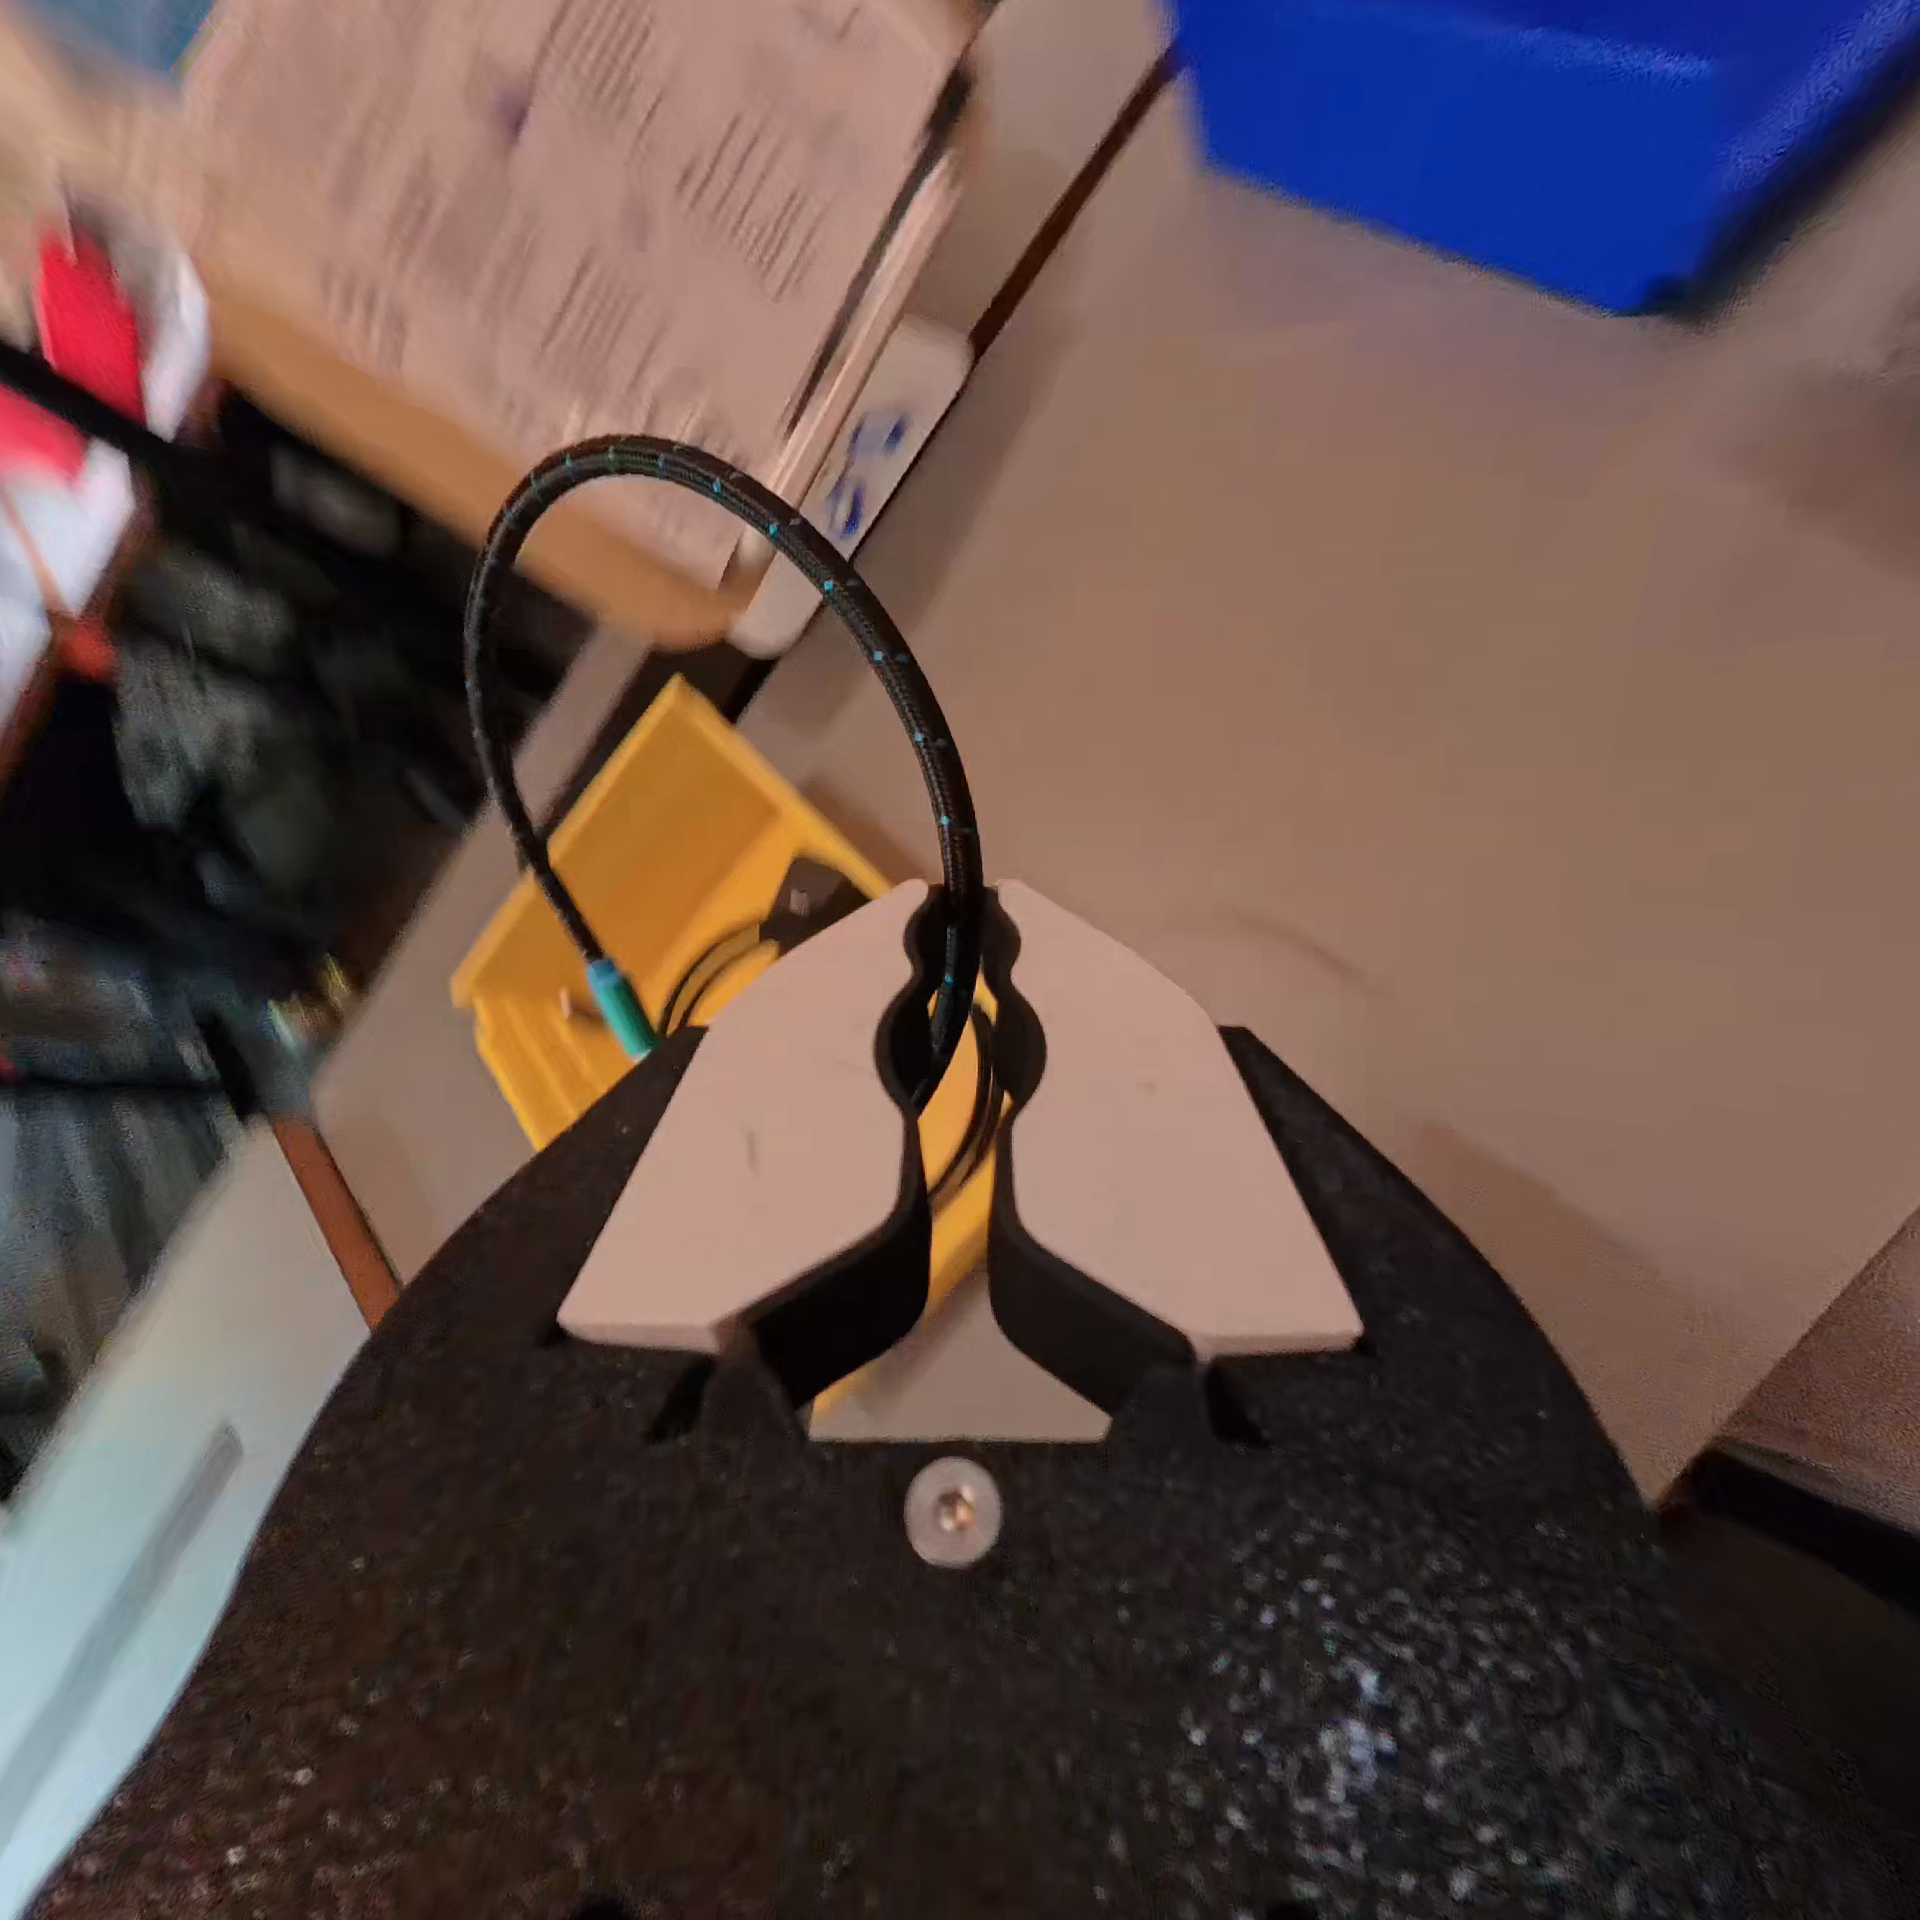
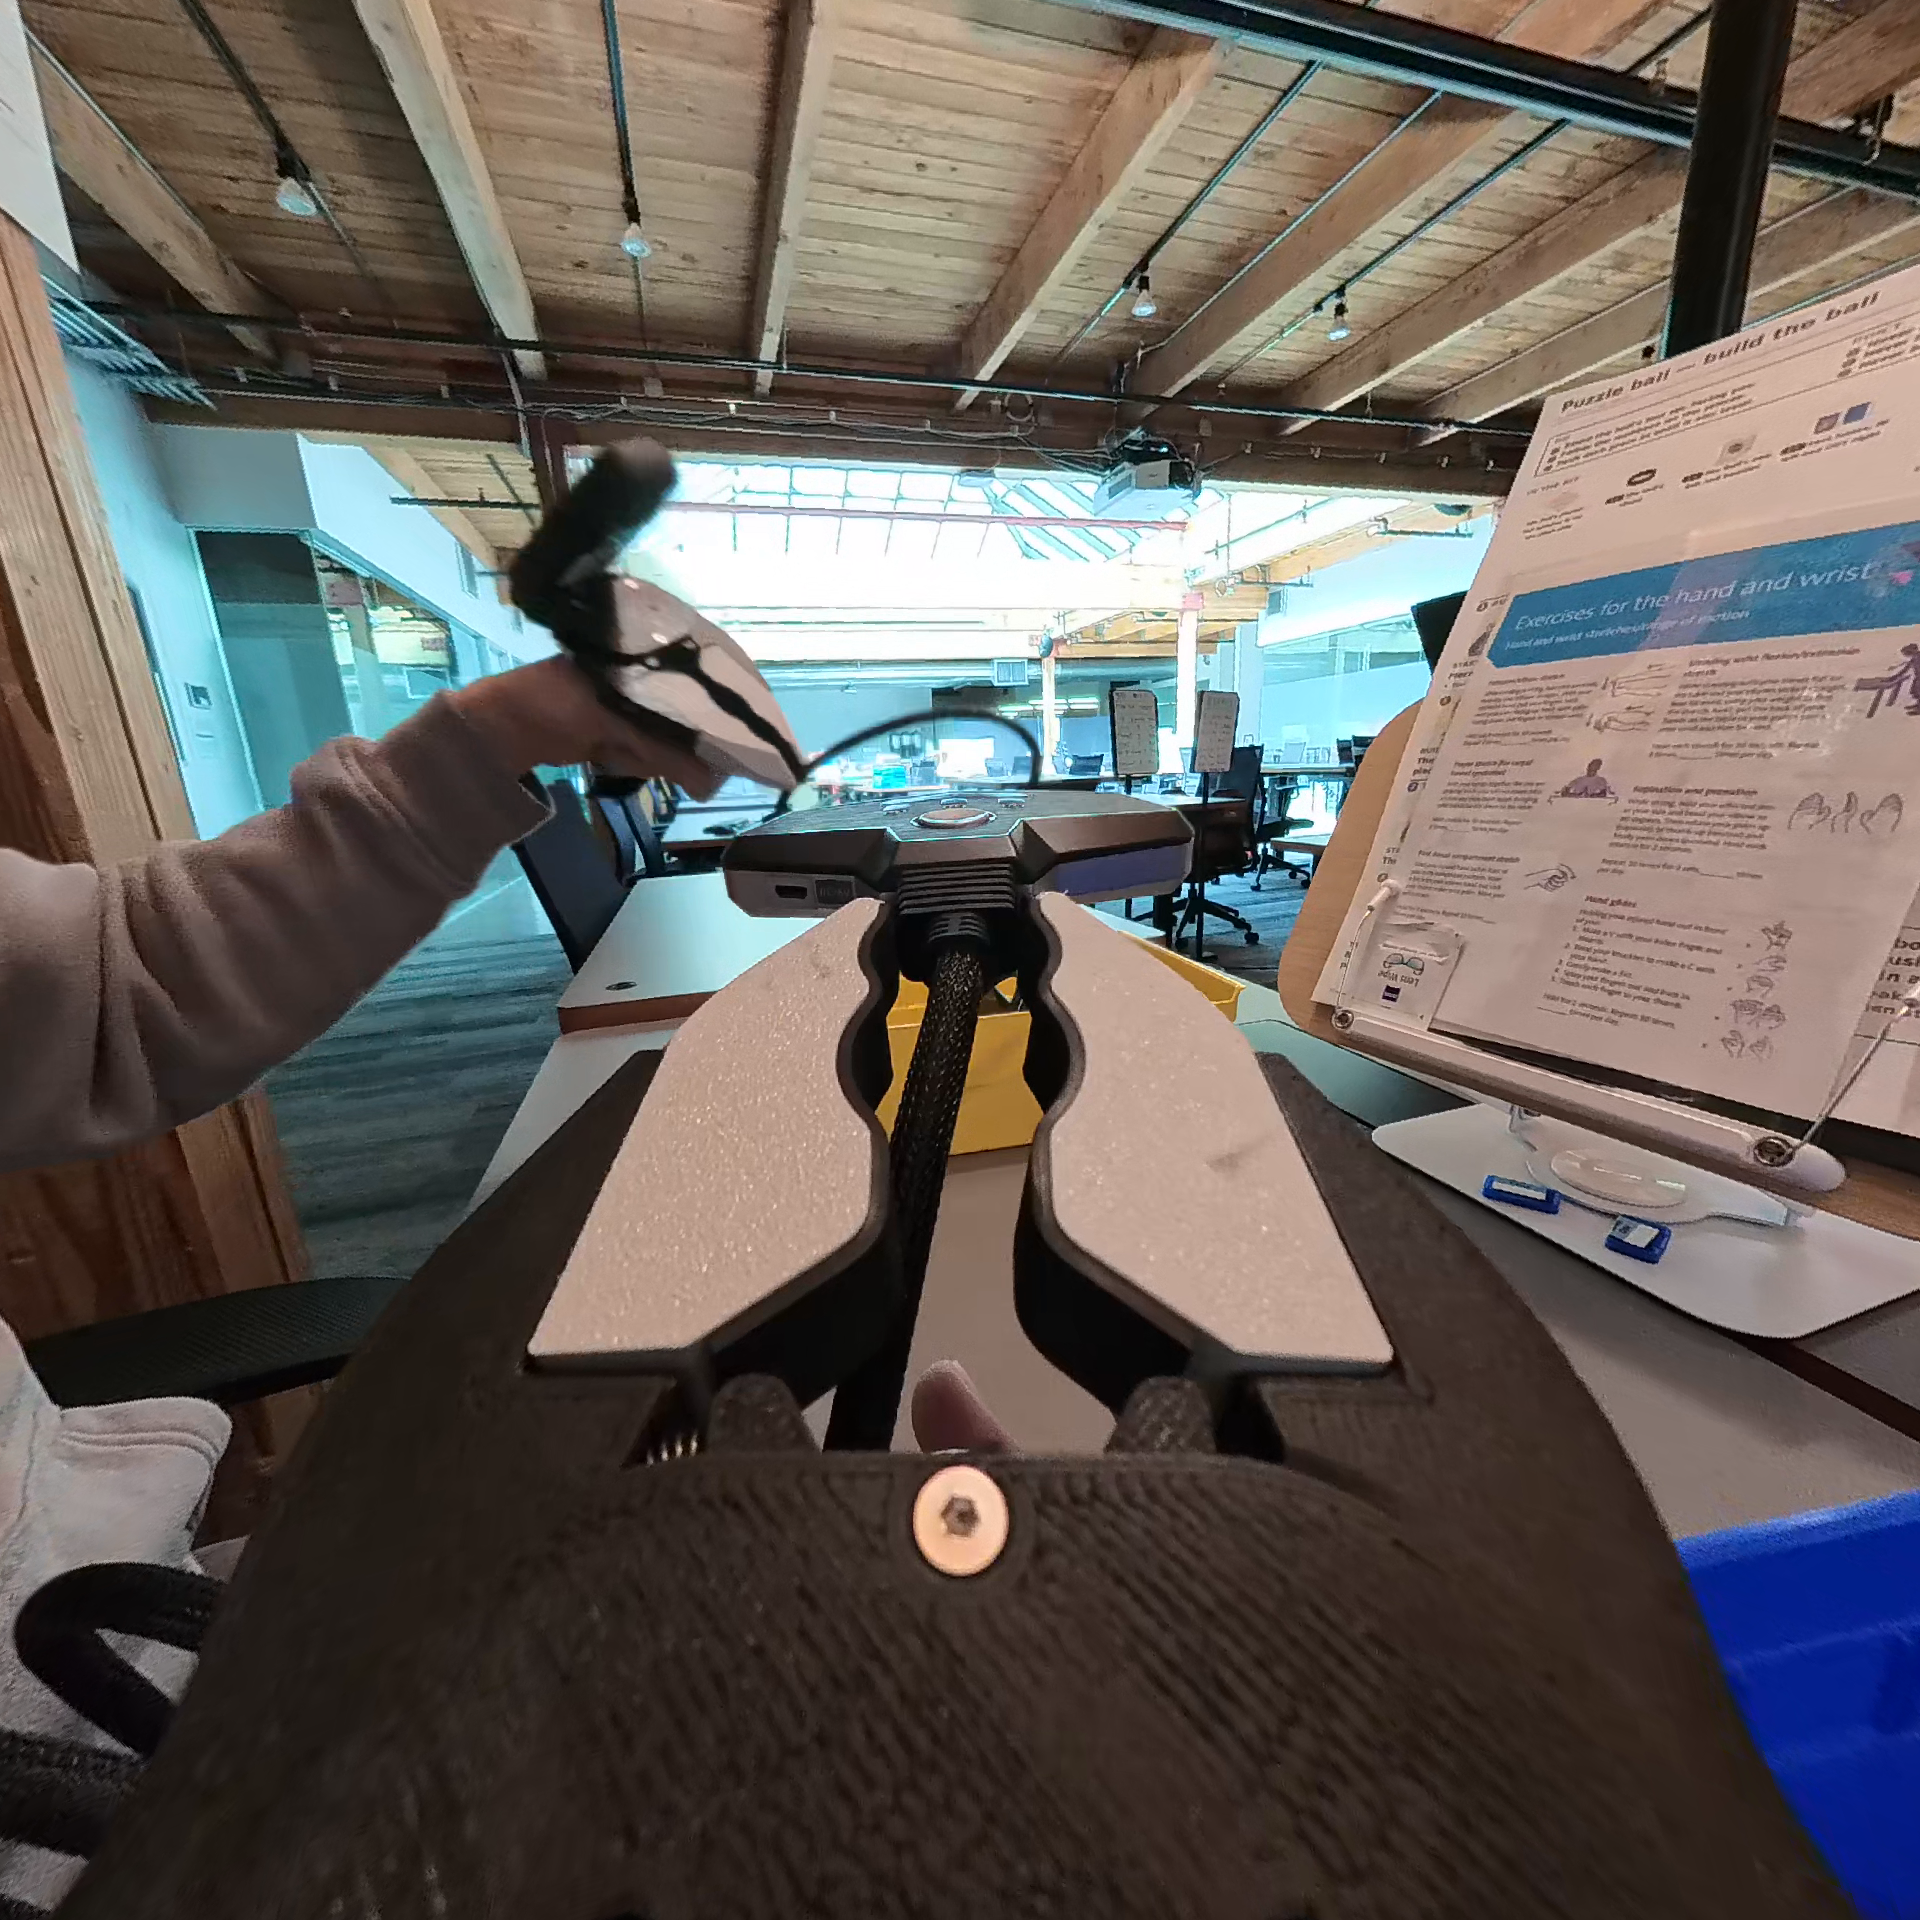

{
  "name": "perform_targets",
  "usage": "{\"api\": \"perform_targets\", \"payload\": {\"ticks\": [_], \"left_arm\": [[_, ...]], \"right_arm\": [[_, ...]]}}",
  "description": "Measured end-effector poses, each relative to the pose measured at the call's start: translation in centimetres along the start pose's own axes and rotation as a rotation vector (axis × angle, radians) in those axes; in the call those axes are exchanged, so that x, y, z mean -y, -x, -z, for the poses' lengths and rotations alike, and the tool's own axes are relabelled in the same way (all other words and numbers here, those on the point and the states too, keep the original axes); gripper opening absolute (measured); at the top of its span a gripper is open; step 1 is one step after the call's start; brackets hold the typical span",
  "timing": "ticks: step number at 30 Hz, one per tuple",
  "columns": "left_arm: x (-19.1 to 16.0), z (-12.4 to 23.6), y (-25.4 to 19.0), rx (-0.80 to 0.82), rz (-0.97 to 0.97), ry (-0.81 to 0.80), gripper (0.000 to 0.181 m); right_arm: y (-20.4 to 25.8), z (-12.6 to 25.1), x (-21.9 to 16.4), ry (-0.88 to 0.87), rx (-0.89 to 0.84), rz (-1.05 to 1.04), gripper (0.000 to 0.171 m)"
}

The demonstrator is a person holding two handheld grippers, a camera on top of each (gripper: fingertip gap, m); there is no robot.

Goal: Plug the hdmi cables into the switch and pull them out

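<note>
My left gripper (image 1: 961, 896) is shut on a thin black braided cable (image 1: 665, 449) with teal flecks. The cable loops up and back down to its teal plug (image 1: 615, 1000), which hangs free over a yellow bin (image 1: 665, 831). In the right wrist view, my right gripper (image 2: 956, 920) is shut on the plug of a thick black braided cable (image 2: 935, 1049). That plug sits in the near side of the black and silver switch (image 2: 1101, 836), which is held above the table. The left gripper (image 2: 784, 769), blurred, is up to the left of the switch, with its thin cable (image 2: 935, 722) arcing over it.
A document stand (image 2: 1662, 779) with printed sheets stands at the right on a white base; it also shows blurred in the left wrist view (image 1: 582, 239). A blue bin (image 1: 1558, 135) is on the grey table (image 1: 1351, 727). The yellow bin (image 2: 956, 1101) lies below the switch. A person's grey sleeve (image 2: 260, 883) reaches in from the left.
</note>
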State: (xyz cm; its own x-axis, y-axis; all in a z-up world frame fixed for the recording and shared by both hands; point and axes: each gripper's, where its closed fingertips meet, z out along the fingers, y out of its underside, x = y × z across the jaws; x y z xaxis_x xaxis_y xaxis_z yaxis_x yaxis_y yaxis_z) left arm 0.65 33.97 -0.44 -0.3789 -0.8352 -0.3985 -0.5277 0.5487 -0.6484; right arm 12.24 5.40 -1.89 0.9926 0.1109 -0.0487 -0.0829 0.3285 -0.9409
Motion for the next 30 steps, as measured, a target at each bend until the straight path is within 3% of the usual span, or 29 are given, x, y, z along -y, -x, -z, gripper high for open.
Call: {"api": "perform_targets", "payload": {"ticks": [1, 4, 8, 11, 14, 19, 23, 25, 28, 30], "left_arm": [[1.3, 0.2, -1.8, -0.022, -0.106, -0.048, 0.006], [2.3, -1.3, -8.9, -0.13, -0.453, -0.114, 0.006], [-2.0, -6.0, -18.0, -0.288, -0.832, -0.132, 0.006], [-5.8, -9.0, -23.2, -0.427, -0.875, -0.132, 0.007], [-8.5, -10.8, -24.8, -0.472, -0.848, -0.102, 0.007], [-10.1, -11.5, -23.8, -0.493, -0.604, -0.11, 0.011], [-9.2, -10.2, -22.7, -0.573, -0.285, -0.143, 0.038], [-8.2, -11.0, -20.8, -0.5, -0.07, -0.15, 0.039], [-8.9, -14.0, -17.8, -0.325, 0.299, -0.02, 0.048], [-9.0, -15.4, -17.3, -0.309, 0.462, 0.001, 0.047]], "right_arm": [[0.0, 0.1, 0.1, -0.003, -0.001, 0.004, 0.022], [-0.3, 0.6, 0.9, -0.028, -0.018, 0.009, 0.022], [-1.0, 1.7, 2.0, -0.074, -0.064, 0.002, 0.022], [-1.0, 2.0, 2.0, -0.064, -0.064, 0.007, 0.022], [-0.8, 1.7, 1.5, -0.045, -0.06, 0.015, 0.022], [-0.4, 1.1, 0.9, -0.028, -0.04, 0.012, 0.022], [-0.4, 0.7, 0.4, -0.01, -0.032, 0.014, 0.022], [-0.4, 0.7, 0.3, -0.01, -0.032, 0.012, 0.022], [-0.4, 0.6, 0.2, -0.008, -0.03, 0.009, 0.022], [-0.4, 0.5, 0.0, -0.006, -0.029, 0.005, 0.022]]}}
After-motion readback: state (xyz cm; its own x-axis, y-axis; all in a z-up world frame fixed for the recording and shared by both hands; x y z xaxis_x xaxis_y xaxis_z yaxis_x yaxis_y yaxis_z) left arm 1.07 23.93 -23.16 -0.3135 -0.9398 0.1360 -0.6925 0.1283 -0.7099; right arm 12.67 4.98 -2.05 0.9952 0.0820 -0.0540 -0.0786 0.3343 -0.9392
